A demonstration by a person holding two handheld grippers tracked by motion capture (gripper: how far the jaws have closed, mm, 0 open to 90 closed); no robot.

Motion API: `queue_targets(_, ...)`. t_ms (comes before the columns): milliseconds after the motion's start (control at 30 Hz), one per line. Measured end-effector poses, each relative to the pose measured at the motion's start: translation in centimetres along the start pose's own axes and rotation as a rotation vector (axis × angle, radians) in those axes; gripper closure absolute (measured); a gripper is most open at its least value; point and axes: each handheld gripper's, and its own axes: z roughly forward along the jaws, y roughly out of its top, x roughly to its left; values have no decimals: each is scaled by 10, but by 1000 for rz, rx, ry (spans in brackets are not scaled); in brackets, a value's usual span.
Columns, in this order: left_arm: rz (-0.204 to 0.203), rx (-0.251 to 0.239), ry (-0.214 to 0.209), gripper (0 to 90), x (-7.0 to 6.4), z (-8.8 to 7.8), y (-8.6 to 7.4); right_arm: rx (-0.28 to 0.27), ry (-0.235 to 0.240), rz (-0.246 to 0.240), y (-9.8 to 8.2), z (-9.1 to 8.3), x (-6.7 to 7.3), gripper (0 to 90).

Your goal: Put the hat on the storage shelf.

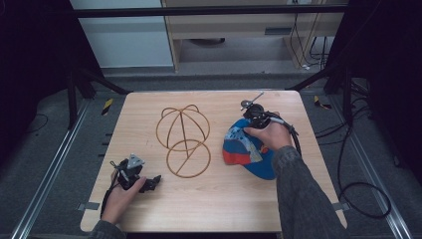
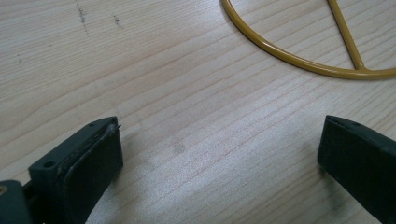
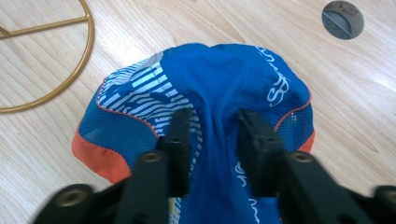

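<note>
Right now the blue cap [image 3: 219, 93] is being pinched by the right gripper [image 3: 212, 135] at a ridge of crown fabric, jaws closed onto the bunched cloth between them. The cap is lying on the wooden table [image 1: 209, 199], right of the gold wire hat stand [image 1: 183, 140], close beside its ring base but apart from it. The left gripper [image 2: 219, 154] is being held low over bare table near the stand's ring, jaws wide apart, nothing between them.

Likely step: cap being picked up for placing over the stand's dome. For a clean lift, the pinch is best kept on the doubled fabric fold, not a single layer, so slipping is avoided. The cap should be raised straight up until the orange brim [image 3: 95, 161] is being cleared of the table, then carried across. The stand looks light; it could be steadied by the left gripper at the ring so tipping is avoided.
</note>
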Motion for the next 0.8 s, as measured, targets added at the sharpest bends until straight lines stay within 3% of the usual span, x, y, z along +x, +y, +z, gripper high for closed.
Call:
queue_targets(167,0,0,0,0,0,0,0,-15,33,3,-3,-1,-3,885)
queue_targets(500,1,0,-1,0,0,0,0,-37,51,7,-8,-9,-4,900)
queue_targets(800,-2,-1,-2,0,0,0,0,-83,68,1,-13,-27,-2,900)
